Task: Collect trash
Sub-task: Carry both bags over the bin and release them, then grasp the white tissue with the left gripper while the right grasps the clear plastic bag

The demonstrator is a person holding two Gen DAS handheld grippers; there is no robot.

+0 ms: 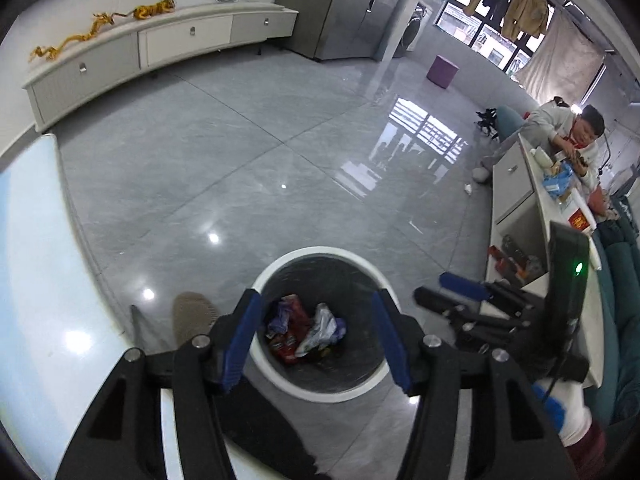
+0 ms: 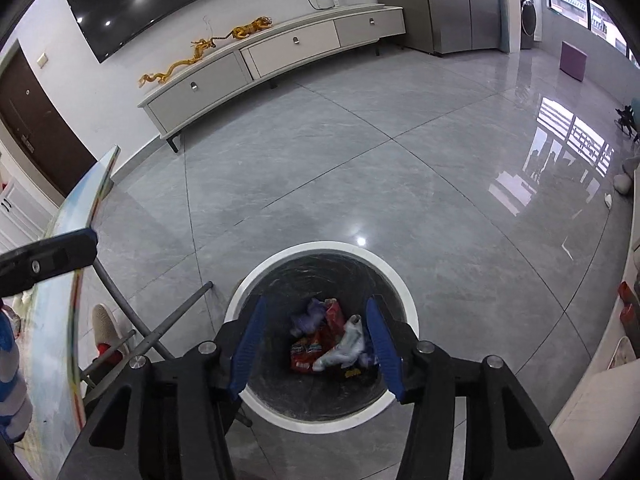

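Grey glossy floor tiles [image 2: 360, 152] all round, a long white TV cabinet [image 2: 280, 52] along the far wall w/ a gold dragon ornament [image 2: 180, 64] on top. In the middle of the floor stands a round white-rimmed bin [image 2: 320, 416] lined w/ a black bag. Trash already lies at the bottom: a red snack wrapper [image 2: 310, 354], a white crumpled bag [image 2: 344, 346], a purple scrap [image 2: 310, 314]. Both grippers hang over the bin, pointing down into it. The left gripper [image 1: 320, 340] has its blue pads parted, nothing between them (only the bin's inside shows through the gap). The right gripper [image 2: 316, 346] is likewise parted and empty-handed. Off to one side, a person [image 1: 568, 132] leans at a white counter [image 1: 516, 184] cluttered w/ packets. A beige slipper [image 2: 106, 326] sits by table legs near the bin.
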